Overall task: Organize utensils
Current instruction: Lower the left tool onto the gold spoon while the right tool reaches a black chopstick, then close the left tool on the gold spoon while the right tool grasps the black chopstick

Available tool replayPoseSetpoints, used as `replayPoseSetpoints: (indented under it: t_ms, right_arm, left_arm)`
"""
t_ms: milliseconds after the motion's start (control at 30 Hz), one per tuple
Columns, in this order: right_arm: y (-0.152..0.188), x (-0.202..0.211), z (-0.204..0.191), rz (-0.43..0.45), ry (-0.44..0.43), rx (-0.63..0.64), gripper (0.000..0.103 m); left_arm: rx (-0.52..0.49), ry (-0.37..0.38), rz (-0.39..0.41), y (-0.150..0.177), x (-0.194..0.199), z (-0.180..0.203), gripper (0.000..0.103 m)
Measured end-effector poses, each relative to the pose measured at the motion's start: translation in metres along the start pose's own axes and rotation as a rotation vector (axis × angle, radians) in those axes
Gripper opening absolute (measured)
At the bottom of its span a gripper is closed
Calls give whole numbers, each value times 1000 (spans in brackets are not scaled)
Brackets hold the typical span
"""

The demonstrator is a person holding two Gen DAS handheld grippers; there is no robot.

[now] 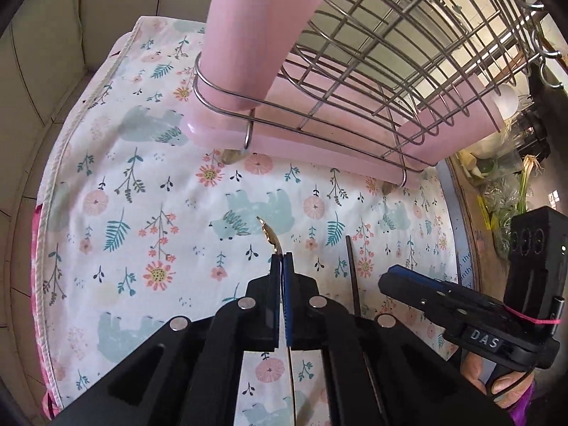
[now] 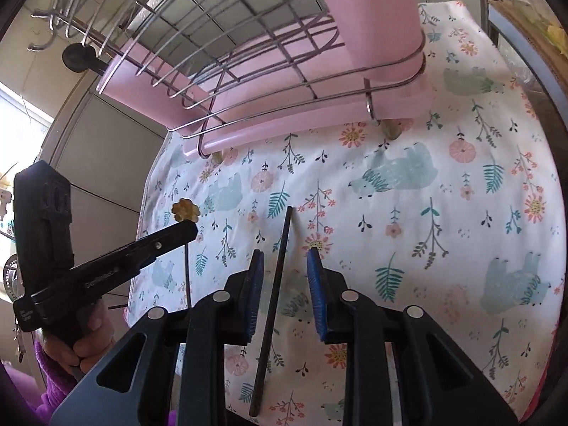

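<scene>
My left gripper (image 1: 283, 257) is shut on a thin gold utensil (image 1: 270, 236) whose flower-shaped end (image 2: 185, 210) sticks out past the fingertips, held above the floral cloth (image 1: 142, 191). My right gripper (image 2: 285, 254) is open, its blue-padded jaws either side of a black chopstick (image 2: 275, 298) that lies on the cloth; the chopstick also shows in the left wrist view (image 1: 353, 277). A wire dish rack (image 1: 372, 56) with pink plastic parts (image 1: 248, 28) stands at the far side of the cloth, beyond both grippers.
The rack's pink drip tray (image 2: 284, 120) rests on small feet on the cloth. Plastic-wrapped greens and clutter (image 1: 504, 191) lie off the cloth's right edge. Wire hooks (image 2: 46, 32) hang at the rack's left end.
</scene>
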State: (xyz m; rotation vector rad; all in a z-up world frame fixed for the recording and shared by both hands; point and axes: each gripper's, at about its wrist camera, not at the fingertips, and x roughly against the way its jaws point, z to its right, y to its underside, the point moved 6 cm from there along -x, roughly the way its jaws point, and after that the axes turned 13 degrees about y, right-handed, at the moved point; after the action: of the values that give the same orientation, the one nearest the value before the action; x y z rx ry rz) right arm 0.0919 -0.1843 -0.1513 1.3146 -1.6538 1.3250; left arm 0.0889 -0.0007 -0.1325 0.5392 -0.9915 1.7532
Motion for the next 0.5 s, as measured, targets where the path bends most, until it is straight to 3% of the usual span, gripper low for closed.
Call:
replayPoseSetpoints:
  t_ms: [500]
  right_arm:
    - [-12,-38,-22,-67,113,44,11]
  left_arm:
    - [-13,26,50,1,25,-4,1]
